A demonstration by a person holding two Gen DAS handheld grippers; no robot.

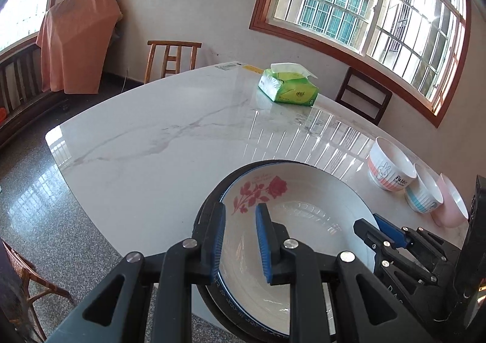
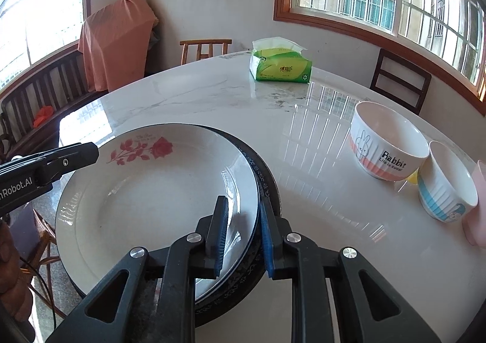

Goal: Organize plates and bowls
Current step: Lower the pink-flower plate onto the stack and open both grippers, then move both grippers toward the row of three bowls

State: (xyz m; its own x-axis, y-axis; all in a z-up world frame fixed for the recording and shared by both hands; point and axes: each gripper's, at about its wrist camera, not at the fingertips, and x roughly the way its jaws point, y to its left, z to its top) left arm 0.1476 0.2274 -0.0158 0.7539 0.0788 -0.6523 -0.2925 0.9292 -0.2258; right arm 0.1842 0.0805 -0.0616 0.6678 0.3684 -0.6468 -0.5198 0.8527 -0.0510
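A white plate with a red rose tops a stack, over a blue-patterned plate and a dark plate. The stack is at the near edge of the marble table; whether it rests there I cannot tell. My left gripper is shut on the stack's left rim, one finger inside, one outside. My right gripper is shut on the right rim the same way. Each gripper shows in the other's view: the right gripper and the left gripper. To the right stand a rabbit bowl, a blue-striped bowl and a pink bowl.
A green tissue pack lies at the far side of the table. Behind the table stand a light wooden chair and a dark chair. A wicker chair sits at the near left. A bench with an orange cloth lines the wall.
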